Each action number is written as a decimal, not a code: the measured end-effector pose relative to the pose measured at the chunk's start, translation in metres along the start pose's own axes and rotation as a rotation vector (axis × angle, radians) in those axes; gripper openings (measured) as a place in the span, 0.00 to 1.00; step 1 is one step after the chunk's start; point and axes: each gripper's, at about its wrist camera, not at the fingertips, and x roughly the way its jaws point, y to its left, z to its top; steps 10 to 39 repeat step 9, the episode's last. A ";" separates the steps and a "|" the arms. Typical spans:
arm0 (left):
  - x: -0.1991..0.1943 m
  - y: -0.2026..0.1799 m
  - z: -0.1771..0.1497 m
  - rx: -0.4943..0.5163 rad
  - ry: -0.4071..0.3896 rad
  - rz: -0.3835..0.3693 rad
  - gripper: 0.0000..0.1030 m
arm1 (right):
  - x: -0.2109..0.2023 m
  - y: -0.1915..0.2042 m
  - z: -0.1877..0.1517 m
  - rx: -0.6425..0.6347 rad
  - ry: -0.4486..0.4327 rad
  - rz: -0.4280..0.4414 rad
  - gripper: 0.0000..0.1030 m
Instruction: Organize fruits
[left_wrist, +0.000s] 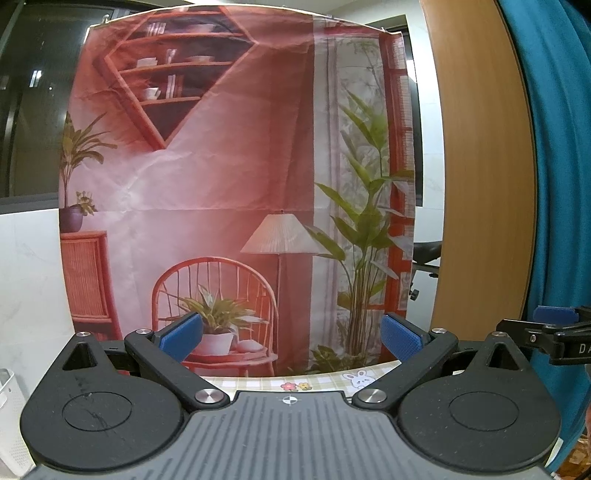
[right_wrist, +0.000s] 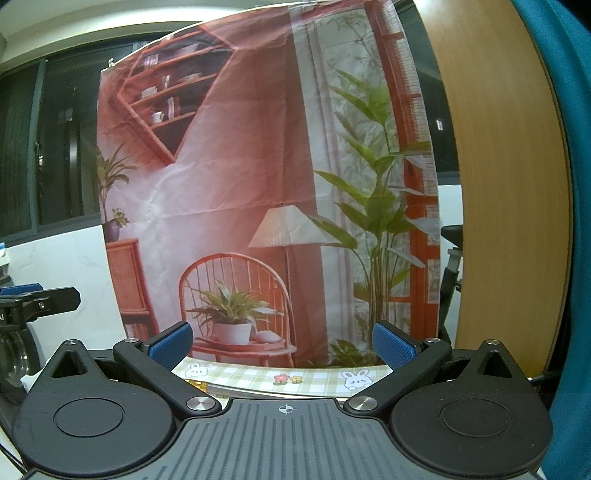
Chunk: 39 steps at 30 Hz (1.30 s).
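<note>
No fruit shows in either view. My left gripper (left_wrist: 291, 336) is open, its blue pads (left_wrist: 183, 334) wide apart with nothing between them, and it is raised and pointed at a printed backdrop. My right gripper (right_wrist: 282, 341) is likewise open and empty, held level above the far edge of a checked tablecloth (right_wrist: 317, 378) with rabbit and flower prints. The right gripper's side (left_wrist: 554, 328) shows at the right edge of the left wrist view; the left gripper's side (right_wrist: 33, 301) shows at the left edge of the right wrist view.
A hanging backdrop (left_wrist: 236, 192) printed with a red room, chair and plants stands behind the table. A wooden panel (left_wrist: 480, 166) and teal cloth (left_wrist: 557, 155) are at the right. A white perforated bin (left_wrist: 11, 417) is at lower left. A thin yellow-edged object (right_wrist: 207, 387) lies on the cloth.
</note>
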 end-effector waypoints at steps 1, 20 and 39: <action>0.000 0.000 0.000 0.002 0.000 0.000 1.00 | 0.000 0.000 0.000 -0.001 0.000 0.000 1.00; -0.002 -0.001 -0.001 0.009 -0.012 0.006 1.00 | -0.001 0.000 0.000 0.001 0.000 0.000 1.00; -0.002 -0.001 -0.001 0.009 -0.012 0.006 1.00 | -0.001 0.000 0.000 0.001 0.000 0.000 1.00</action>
